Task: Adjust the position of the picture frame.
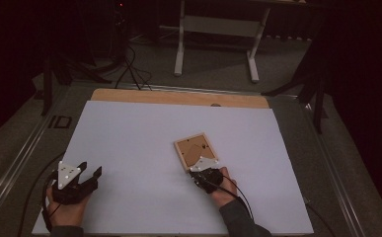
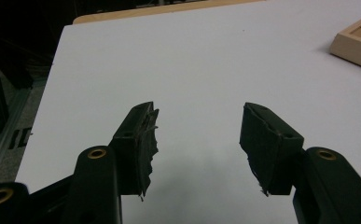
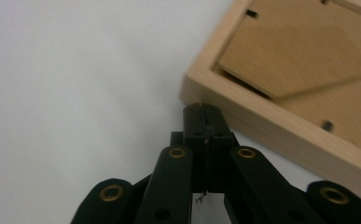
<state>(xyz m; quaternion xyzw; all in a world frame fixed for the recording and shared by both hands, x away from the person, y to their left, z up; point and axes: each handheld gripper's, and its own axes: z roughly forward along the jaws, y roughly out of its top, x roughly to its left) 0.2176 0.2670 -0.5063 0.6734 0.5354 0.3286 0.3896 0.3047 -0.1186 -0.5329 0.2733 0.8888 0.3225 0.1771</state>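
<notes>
Nearest the person, the left gripper [image 1: 82, 178] rests at the near left corner of the white table sheet [image 1: 144, 143], its jaws spread wide with nothing between them; in the left gripper view only bare sheet lies ahead of its torn pads [image 2: 271, 144]. A little farther in, the right gripper [image 1: 206, 174] has its jaws pressed together, empty, with the closed tip right at the near edge of the wooden picture frame [image 1: 196, 150]; whether it touches the wood cannot be told. In the right gripper view that closed tip [image 3: 205, 122] sits just beside the frame's near corner [image 3: 281, 102]. The likely trouble, as I judge it, is that a closed tip nudging one corner would spin the light frame on the smooth sheet rather than slide it straight, or ride up over the raised rim and skid across the backing board, knocking its small turn clips. Closed jaws also cannot lift the frame, so any attempt to pick it up from here would first need them opened around the rim. The frame lies flat, back side up, right of the sheet's centre. It is close to square, slightly longer one way, and turned on the sheet, with that longer axis seeming to run from near right to far left and one corner facing the right gripper.
</notes>
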